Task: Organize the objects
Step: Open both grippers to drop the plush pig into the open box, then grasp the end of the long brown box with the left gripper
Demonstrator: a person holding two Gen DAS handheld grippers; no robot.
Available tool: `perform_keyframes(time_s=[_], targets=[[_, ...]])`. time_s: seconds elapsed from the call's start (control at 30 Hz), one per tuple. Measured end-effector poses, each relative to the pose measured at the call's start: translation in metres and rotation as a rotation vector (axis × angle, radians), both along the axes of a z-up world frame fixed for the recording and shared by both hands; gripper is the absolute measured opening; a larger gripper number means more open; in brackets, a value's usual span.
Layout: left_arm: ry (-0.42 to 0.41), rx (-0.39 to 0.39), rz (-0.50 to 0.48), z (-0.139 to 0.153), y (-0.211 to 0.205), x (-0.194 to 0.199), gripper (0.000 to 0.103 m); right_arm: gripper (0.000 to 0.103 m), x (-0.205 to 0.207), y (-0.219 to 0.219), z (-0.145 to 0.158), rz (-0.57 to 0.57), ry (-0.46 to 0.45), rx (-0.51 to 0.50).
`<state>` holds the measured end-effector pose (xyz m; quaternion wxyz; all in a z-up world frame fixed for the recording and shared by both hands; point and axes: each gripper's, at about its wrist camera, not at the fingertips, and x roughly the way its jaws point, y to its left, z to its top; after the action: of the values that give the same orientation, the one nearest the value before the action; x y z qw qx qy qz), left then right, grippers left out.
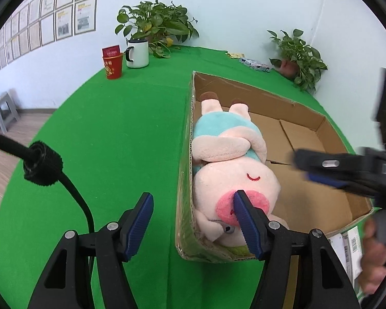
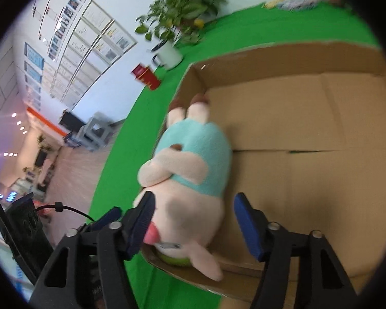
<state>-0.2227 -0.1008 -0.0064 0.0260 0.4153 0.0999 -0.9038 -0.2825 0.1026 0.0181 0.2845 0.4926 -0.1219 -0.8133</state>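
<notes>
Plush pig (image 1: 229,170), soft and pink with a pale blue shirt, lies on its back inside the cardboard box (image 1: 311,118), pressed against the box's left wall, feet toward the top of the frame and head at the bottom. Its lower ear and a green patch beneath the head are partly hidden by the near wall and by the left gripper (image 1: 193,207), whose ribbed blue pads stand apart; one pad sits over the green cloth (image 1: 115,128), the other in front of the pig's round snout, and whether it touches the plush cannot be told. The right gripper (image 2: 193,208) also stands apart, straddling the pig's head from above without pressing it; this view is blurred, so the face is hard to read. At the right edge of the left view that tool shows smeared and cut off, a hand (image 1: 375,260) around its handle. Upper left on the cloth stand a red cup (image 1: 113,64), a white mug (image 1: 137,52) and a leafy plant (image 1: 157,23); another plant (image 1: 298,54) sits at upper right.
</notes>
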Motion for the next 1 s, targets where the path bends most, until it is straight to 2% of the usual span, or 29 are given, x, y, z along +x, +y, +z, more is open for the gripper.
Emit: perform_keyframes(time_s=[0.03,0.13,0.2,0.27,0.33,0.43,0.53,0.63,0.8,1.0], targets=[[0.001,-0.015,-0.001,0.001,0.002,0.001,0.062,0.081,0.007,0.013,0.005,-0.028,0.029,0.018],[-0.002,-0.093,0.009,0.009,0.01,0.009,0.062,0.082,0.025,0.049,0.006,-0.083,0.056,0.063],[0.022,-0.147,0.006,0.019,0.02,0.022,0.063,0.082,0.039,0.073,0.0,-0.117,0.063,0.132],[0.057,-0.136,-0.01,0.028,0.029,0.036,0.065,0.082,0.057,0.101,-0.004,-0.21,0.093,0.248],[0.099,-0.12,-0.019,0.038,0.04,0.053,0.076,0.082,0.074,0.121,-0.003,-0.287,0.135,0.31],[0.168,-0.118,-0.033,0.054,0.063,0.08,0.087,0.082,0.097,0.132,0.003,-0.315,0.194,0.332],[0.205,-0.1,-0.072,0.069,0.086,0.103,0.09,0.082,0.115,0.13,0.013,-0.311,0.282,0.389],[0.255,-0.114,-0.08,0.085,0.109,0.122,0.096,0.082,0.124,0.132,0.025,-0.328,0.346,0.397],[0.3,-0.146,-0.06,0.102,0.131,0.142,0.097,0.082,0.147,0.145,0.036,-0.342,0.4,0.383],[0.304,-0.139,-0.043,0.086,0.147,0.16,0.097,0.082,0.179,0.156,0.033,-0.345,0.454,0.385]])
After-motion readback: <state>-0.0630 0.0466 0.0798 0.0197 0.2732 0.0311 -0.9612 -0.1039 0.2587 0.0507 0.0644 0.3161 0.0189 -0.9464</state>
